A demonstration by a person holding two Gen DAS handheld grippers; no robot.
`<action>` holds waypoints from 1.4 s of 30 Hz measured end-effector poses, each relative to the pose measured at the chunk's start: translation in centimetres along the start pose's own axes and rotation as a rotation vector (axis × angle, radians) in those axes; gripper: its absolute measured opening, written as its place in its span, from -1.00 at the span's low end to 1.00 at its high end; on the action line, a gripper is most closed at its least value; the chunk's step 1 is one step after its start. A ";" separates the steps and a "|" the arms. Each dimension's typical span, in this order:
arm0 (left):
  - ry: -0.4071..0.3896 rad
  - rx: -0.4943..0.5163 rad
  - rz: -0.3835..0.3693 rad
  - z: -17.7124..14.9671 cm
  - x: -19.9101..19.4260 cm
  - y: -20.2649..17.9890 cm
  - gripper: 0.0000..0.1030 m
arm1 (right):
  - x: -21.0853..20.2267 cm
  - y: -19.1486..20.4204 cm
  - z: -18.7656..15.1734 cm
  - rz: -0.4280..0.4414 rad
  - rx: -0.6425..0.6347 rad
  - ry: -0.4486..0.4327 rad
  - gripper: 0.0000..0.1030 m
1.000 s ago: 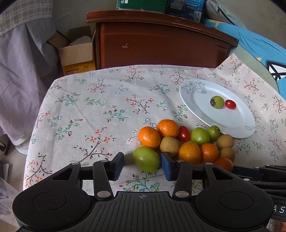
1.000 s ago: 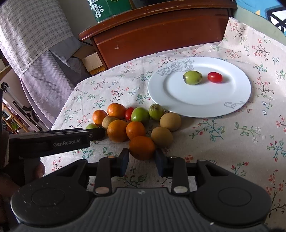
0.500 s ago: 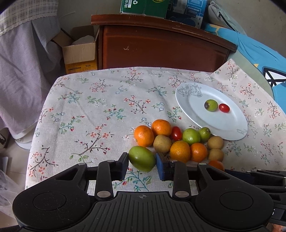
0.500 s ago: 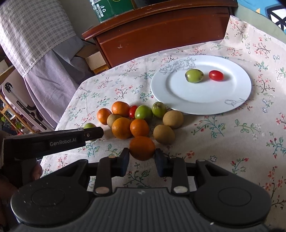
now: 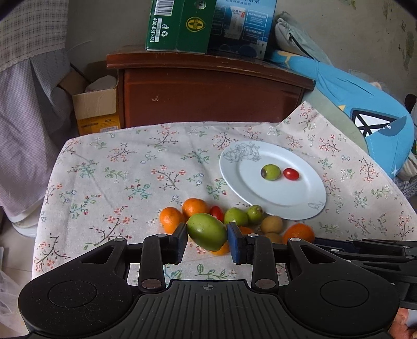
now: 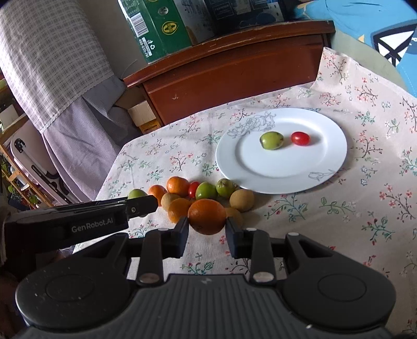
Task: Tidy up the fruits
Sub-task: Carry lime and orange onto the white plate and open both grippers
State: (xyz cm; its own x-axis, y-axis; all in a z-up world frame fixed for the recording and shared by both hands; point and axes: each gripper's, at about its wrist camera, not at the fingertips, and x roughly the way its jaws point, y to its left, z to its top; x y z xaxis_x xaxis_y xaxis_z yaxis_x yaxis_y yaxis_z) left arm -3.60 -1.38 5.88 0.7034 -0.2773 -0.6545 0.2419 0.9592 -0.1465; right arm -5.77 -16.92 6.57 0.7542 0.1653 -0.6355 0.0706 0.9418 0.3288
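My left gripper [image 5: 207, 232] is shut on a large green fruit [image 5: 207, 231] and holds it above the fruit pile [image 5: 234, 219]. My right gripper [image 6: 207, 217] is shut on an orange [image 6: 207, 216], lifted above the pile [image 6: 206, 191]. A white plate [image 5: 286, 200] at the right holds a small green fruit [image 5: 271, 172] and a cherry tomato [image 5: 291, 174]. In the right wrist view the plate [image 6: 260, 172] holds the same green fruit [image 6: 271, 140] and tomato [image 6: 300, 138]. The left gripper's body [image 6: 78, 221] shows in the right wrist view.
The floral tablecloth [image 5: 117, 177] covers the table. A wooden cabinet [image 5: 208, 91] with boxes [image 5: 179, 23] on top stands behind it. A cardboard box [image 5: 95, 109] is at the back left and a blue cushion [image 5: 365, 112] at the right.
Both grippers closed on their fruits and lifted them: the left raised the green fruit, the right raised the orange. Both cameras rose and pulled back from the pile.
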 end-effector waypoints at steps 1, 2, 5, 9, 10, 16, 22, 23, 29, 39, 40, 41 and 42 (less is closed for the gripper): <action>-0.003 0.002 -0.009 0.2 -0.1 -0.3 -0.41 | -0.2 -0.1 0.3 -0.001 0.004 -0.006 -0.40; -0.006 0.004 -0.018 0.5 -0.2 -0.5 -0.41 | -0.4 -0.2 0.5 -0.001 0.009 -0.012 -0.40; -0.013 0.015 -0.046 1.3 -0.2 -1.1 -0.41 | -1.1 -0.8 1.8 0.005 0.027 -0.035 -0.40; -0.005 0.041 -0.085 2.5 0.3 -1.9 -0.41 | -1.7 -2.0 3.5 -0.011 0.032 -0.058 -0.40; 0.001 0.048 -0.098 2.8 0.6 -2.1 -0.41 | -1.8 -2.4 3.8 -0.014 0.041 -0.060 -0.40; 0.037 0.101 -0.130 4.2 2.7 -3.3 -0.41 | -0.9 -4.4 5.4 -0.077 0.073 -0.061 -0.40; 0.072 0.109 -0.153 5.1 5.3 -3.9 -0.41 | 1.2 -6.1 6.3 -0.105 0.112 -0.026 -0.40; 0.078 0.107 -0.156 5.2 5.7 -3.9 -0.41 | 1.5 -6.3 6.4 -0.108 0.118 -0.021 -0.40; 0.112 0.113 -0.158 5.7 8.3 -4.4 -0.40 | 3.1 -7.4 6.7 -0.135 0.160 0.008 -0.40; 0.118 0.124 -0.166 6.4 10.2 -5.5 -0.36 | 4.6 -8.6 6.7 -0.169 0.214 0.034 -0.35; 0.116 0.123 -0.166 6.5 10.2 -5.5 -0.36 | 4.6 -8.7 6.7 -0.169 0.218 0.029 -0.35; 0.115 0.119 -0.166 6.6 10.1 -5.5 -0.36 | 4.5 -8.8 6.8 -0.167 0.223 0.023 -0.35; 0.114 0.113 -0.168 6.8 10.0 -5.5 -0.32 | 4.4 -8.8 6.9 -0.165 0.229 0.016 -0.35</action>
State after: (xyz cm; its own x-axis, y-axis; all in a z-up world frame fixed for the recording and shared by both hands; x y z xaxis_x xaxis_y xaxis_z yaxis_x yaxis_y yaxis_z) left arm 6.64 -9.77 5.16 0.5686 -0.4185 -0.7082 0.4274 0.8859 -0.1804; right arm 1.42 -26.55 5.71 0.7101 0.0219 -0.7037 0.3382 0.8661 0.3682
